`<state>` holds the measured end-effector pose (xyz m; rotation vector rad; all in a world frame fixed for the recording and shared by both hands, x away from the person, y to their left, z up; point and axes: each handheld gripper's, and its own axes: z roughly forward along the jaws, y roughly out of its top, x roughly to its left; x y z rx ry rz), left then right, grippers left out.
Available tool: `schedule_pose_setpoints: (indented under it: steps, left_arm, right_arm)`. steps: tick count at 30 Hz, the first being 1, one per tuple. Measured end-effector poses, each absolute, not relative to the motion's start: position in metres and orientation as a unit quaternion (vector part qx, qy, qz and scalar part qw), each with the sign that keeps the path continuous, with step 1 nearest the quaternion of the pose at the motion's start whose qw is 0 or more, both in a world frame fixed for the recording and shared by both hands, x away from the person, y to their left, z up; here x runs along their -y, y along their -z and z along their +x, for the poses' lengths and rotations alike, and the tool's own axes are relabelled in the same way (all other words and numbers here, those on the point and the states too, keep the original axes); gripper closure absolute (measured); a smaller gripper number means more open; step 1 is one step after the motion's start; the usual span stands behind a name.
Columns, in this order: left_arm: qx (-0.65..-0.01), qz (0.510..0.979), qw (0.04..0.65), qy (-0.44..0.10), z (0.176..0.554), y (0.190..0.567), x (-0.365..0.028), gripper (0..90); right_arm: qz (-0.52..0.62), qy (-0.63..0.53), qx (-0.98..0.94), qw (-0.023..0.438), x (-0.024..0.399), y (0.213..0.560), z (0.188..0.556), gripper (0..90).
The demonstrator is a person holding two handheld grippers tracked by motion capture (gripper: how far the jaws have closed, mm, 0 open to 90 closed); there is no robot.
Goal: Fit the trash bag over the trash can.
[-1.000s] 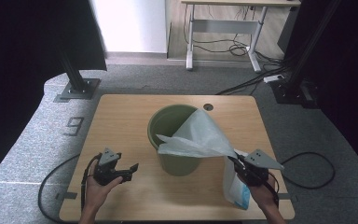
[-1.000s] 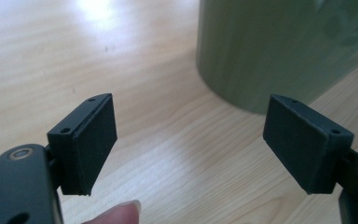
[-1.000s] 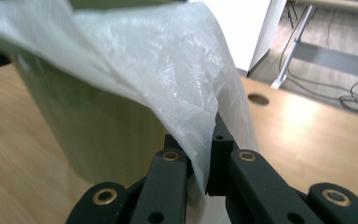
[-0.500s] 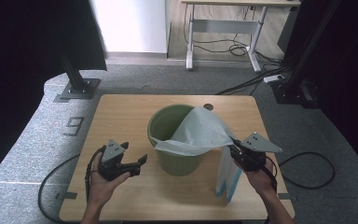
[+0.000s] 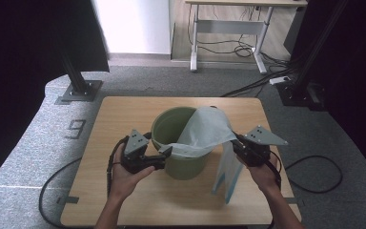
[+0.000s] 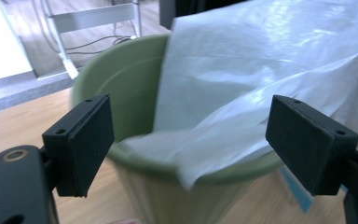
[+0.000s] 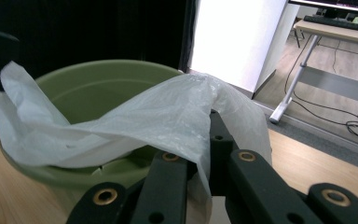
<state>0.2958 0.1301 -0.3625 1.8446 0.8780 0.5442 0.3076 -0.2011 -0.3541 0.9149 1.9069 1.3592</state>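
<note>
The right gripper [image 5: 238, 147] pinches the white bag [image 5: 205, 131] over the green bucket [image 5: 171, 126], while the left gripper [image 5: 164, 153] gapes wide near the bucket's left side.

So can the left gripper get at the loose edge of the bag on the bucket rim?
Probably yes. The left gripper has its jaws open and faces the bag edge draped over the bucket rim, with nothing between them.

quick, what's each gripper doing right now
Left gripper: open, holding nothing, at the rim of the round green plastic bucket.
Right gripper: shut on the thin white plastic bag.
</note>
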Motion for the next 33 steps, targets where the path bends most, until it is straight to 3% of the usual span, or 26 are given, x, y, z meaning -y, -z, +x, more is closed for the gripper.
schedule_pose_setpoints:
  steps: [16,19,27,33]
  left_arm:
    - [-0.317,0.789,0.481,-0.215,0.302,0.370,-0.095,17.1]
    - [-0.328,0.788,0.472,-0.221,0.306,0.370,-0.095,26.1]
    - [-0.350,0.785,0.470,-0.201,0.316,0.372,-0.100,65.8]
    - [-0.356,0.782,0.475,-0.190,0.320,0.369,-0.103,80.1]
  right_arm:
    - [0.360,-0.525,-0.717,0.284,0.184,0.343,0.323,86.5]
    - [0.362,-0.531,-0.712,0.283,0.187,0.343,0.321,86.4]
    - [0.367,-0.546,-0.705,0.264,0.196,0.350,0.318,84.8]
    - [0.375,-0.556,-0.700,0.245,0.201,0.362,0.318,80.6]
